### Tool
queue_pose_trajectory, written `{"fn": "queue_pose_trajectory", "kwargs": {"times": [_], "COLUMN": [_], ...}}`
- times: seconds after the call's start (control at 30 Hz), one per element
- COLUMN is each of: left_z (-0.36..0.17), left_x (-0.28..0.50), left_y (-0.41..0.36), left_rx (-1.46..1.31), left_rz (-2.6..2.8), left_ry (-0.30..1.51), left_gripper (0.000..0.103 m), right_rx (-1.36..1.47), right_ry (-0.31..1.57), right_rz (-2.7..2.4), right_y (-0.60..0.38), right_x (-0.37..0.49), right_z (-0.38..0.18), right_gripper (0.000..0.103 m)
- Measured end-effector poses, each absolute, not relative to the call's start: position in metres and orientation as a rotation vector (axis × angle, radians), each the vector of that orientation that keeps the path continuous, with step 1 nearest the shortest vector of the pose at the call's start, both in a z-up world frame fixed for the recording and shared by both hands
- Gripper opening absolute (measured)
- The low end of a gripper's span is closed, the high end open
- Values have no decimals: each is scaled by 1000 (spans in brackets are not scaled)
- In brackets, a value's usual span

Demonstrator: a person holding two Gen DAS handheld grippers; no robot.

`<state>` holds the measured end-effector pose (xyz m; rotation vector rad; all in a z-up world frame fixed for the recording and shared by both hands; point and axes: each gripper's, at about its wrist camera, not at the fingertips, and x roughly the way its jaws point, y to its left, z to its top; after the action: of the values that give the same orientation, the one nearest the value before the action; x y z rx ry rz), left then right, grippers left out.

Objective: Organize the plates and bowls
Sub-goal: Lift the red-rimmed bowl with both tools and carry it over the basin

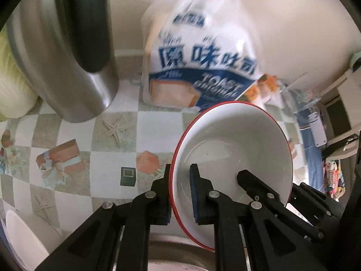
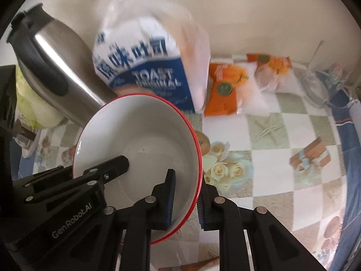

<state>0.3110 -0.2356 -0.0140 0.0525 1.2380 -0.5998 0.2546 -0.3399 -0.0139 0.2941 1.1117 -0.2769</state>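
Observation:
A white bowl with a red rim (image 1: 232, 140) (image 2: 140, 131) hangs tilted above the checkered tablecloth, held from both sides. My left gripper (image 1: 180, 169) is shut on its left rim, one blue pad inside the bowl and one outside. In the right wrist view my right gripper (image 2: 186, 180) is shut on the right rim in the same way. Each view also shows the other gripper across the bowl: the right gripper (image 1: 270, 180) and the left gripper (image 2: 90, 167). The bowl is empty inside.
A steel thermos jug (image 1: 67, 67) (image 2: 61, 72) stands behind on the left, beside a cabbage (image 2: 33, 108). A toast bag (image 1: 198, 67) (image 2: 144, 67) stands just behind the bowl. Orange snack packets (image 2: 227, 90) and a glass jug (image 2: 315, 85) lie to the right. A white plate (image 1: 22, 237) sits at near left.

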Motion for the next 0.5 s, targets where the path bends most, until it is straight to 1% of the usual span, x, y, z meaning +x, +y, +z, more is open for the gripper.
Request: {"fn": "queue_pose_trajectory", "kwargs": {"times": [0.27,0.4,0.5], "left_z": [21,21,19], "left_x": [282,264,254], "left_y": [-211,-185,-168], "left_rx": [36,-1,-21], "left_rz": [-588,-560,-536], "left_ry": [1177,1166,1160], "left_gripper": [14,14,14], "right_rx": [264,252,173], "right_ry": [1063,1058,1062], "right_rz": [-265,-244,-238], "right_y": [-326,-309,-286], "right_x": [231,217,202], "right_z": [21,27,27], "right_gripper": [19,19,19]}}
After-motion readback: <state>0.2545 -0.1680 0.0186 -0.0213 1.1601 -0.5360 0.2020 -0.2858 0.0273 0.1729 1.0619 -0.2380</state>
